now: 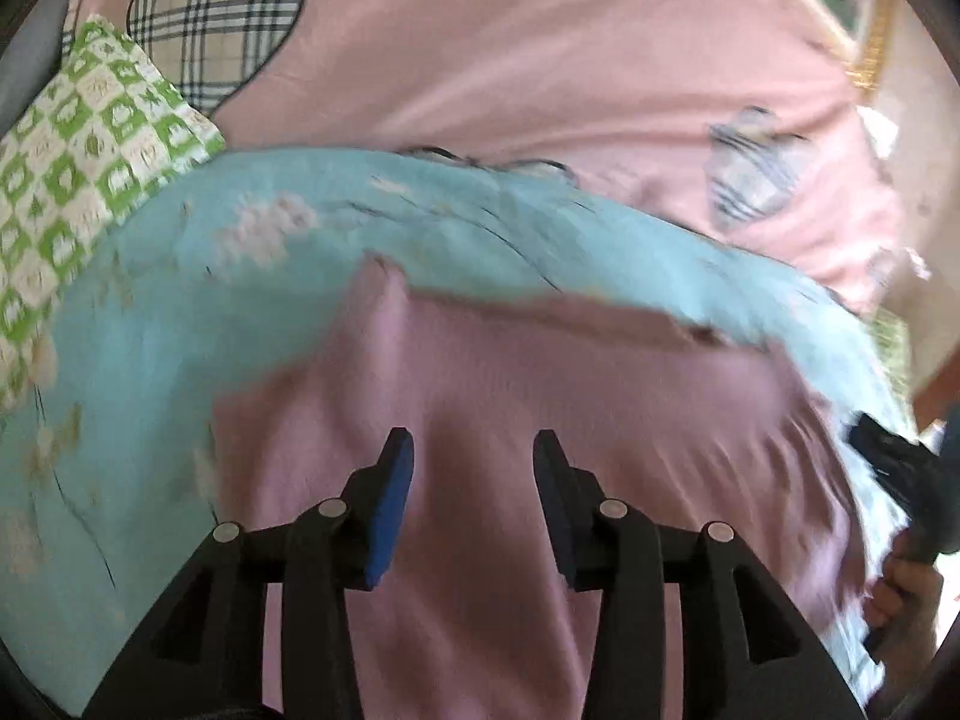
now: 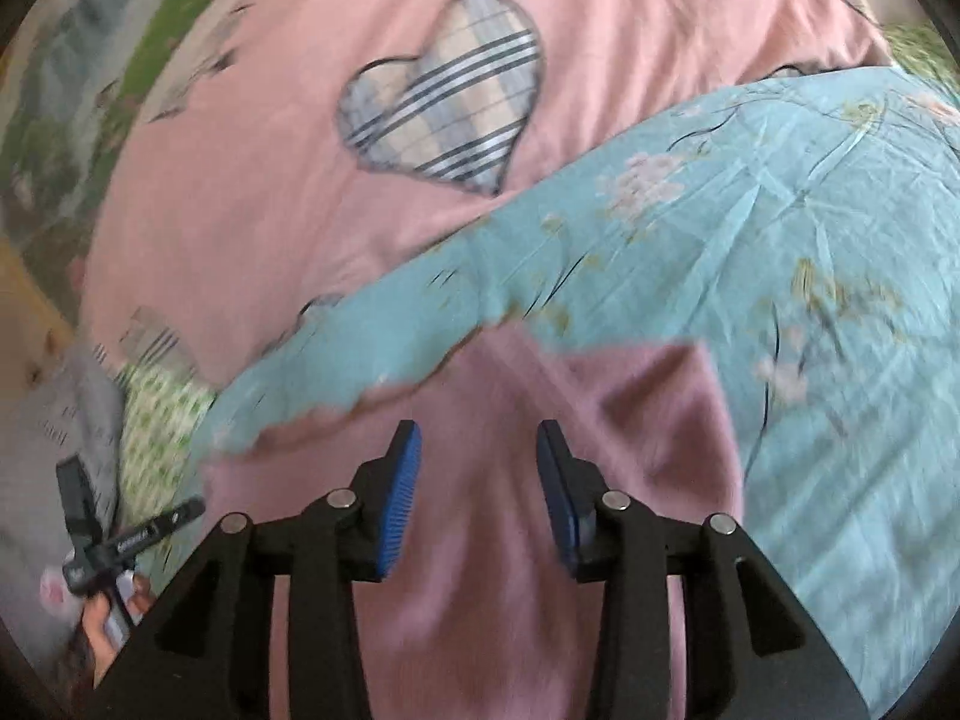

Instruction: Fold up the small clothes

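A small mauve-pink garment lies spread on a light blue floral sheet. My left gripper is open and empty, hovering over the garment's middle. In the right wrist view the same garment lies below my right gripper, which is open and empty above it. The garment's far edge runs just beyond both sets of fingertips. The right gripper shows at the right edge of the left wrist view, and the left gripper shows at the lower left of the right wrist view. Both views are motion-blurred.
The blue sheet lies over a pink bedcover with plaid hearts. A green-and-white checked pillow sits at the left. Other fabric and a wooden edge lie at the bed's side.
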The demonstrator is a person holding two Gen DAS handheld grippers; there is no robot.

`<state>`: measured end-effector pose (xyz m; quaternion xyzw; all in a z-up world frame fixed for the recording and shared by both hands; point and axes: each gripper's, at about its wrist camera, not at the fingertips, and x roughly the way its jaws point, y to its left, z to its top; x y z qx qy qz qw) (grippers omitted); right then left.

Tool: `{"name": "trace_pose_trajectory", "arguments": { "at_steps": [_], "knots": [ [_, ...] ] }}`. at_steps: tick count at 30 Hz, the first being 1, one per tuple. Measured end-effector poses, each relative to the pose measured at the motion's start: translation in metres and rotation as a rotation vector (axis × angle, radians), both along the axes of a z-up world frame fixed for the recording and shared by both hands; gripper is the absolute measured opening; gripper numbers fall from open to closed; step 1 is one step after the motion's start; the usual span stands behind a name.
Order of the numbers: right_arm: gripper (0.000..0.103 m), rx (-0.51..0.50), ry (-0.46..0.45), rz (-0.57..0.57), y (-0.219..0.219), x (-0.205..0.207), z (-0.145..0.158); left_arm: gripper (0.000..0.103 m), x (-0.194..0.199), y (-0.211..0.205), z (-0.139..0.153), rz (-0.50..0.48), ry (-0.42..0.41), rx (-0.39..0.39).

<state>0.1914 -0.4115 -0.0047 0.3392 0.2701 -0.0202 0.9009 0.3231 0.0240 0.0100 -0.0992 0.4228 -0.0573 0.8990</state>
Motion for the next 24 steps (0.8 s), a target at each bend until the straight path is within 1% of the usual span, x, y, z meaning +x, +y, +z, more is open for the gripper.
{"name": "trace_pose_trajectory", "arguments": {
  "at_steps": [1,3,4,5,6,8,9,10,12,13,14,16,17,19,20,21,22,24],
  "knots": [
    [0.045,-0.001,0.001,0.035,0.009,-0.010,-0.002,0.046,-0.013,-0.004,-0.002,-0.015,0.001,-0.005],
    [0.050,-0.004,0.009,0.099,0.027,-0.021,-0.008,0.048,-0.041,-0.009,-0.012,-0.032,0.011,-0.005],
    [0.050,-0.004,0.022,0.127,0.035,-0.029,-0.012,0.048,-0.050,-0.005,-0.017,-0.011,0.020,0.008],
    [0.051,-0.010,0.037,0.138,0.040,-0.034,-0.016,0.048,-0.057,0.003,-0.026,0.034,0.037,0.018],
    [0.051,-0.044,0.078,0.116,0.043,-0.044,-0.023,0.047,-0.064,0.013,-0.035,0.073,0.057,0.011],
    [0.051,-0.097,0.133,0.061,0.039,-0.057,-0.035,0.046,-0.069,0.037,-0.047,0.134,0.091,-0.036],
    [0.049,-0.102,0.146,0.047,0.035,-0.065,-0.038,0.038,-0.074,0.049,-0.051,0.149,0.087,-0.069],
    [0.048,-0.085,0.139,0.044,0.030,-0.073,-0.041,0.027,-0.077,0.058,-0.052,0.152,0.086,-0.093],
    [0.049,-0.045,0.110,0.014,0.021,-0.090,-0.040,0.025,-0.086,0.072,-0.049,0.164,0.083,-0.119],
    [0.049,-0.054,0.114,-0.022,0.018,-0.097,-0.035,0.027,-0.091,0.076,-0.047,0.173,0.076,-0.116],
    [0.050,-0.066,0.119,-0.057,0.016,-0.102,-0.034,0.028,-0.097,0.078,-0.043,0.196,0.073,-0.082],
    [0.050,-0.033,0.098,-0.091,0.013,-0.113,-0.032,0.038,-0.110,0.085,-0.041,0.212,0.079,-0.062],
    [0.050,-0.005,0.091,-0.100,0.012,-0.118,-0.032,0.039,-0.118,0.087,-0.039,0.216,0.076,-0.071],
    [0.050,0.031,0.075,-0.089,0.015,-0.121,-0.031,0.040,-0.133,0.090,-0.034,0.208,0.063,-0.117],
    [0.051,0.040,0.061,-0.081,0.018,-0.123,-0.030,0.041,-0.141,0.091,-0.031,0.208,0.057,-0.126],
    [0.051,0.038,0.045,-0.067,0.025,-0.125,-0.027,0.047,-0.150,0.089,-0.029,0.210,0.053,-0.136],
    [0.051,0.034,0.031,-0.051,0.030,-0.127,-0.024,0.050,-0.157,0.087,-0.027,0.212,0.051,-0.148],
    [0.051,0.040,0.009,-0.011,0.046,-0.127,-0.020,0.051,-0.173,0.079,-0.026,0.210,0.047,-0.183]
  ]
}}
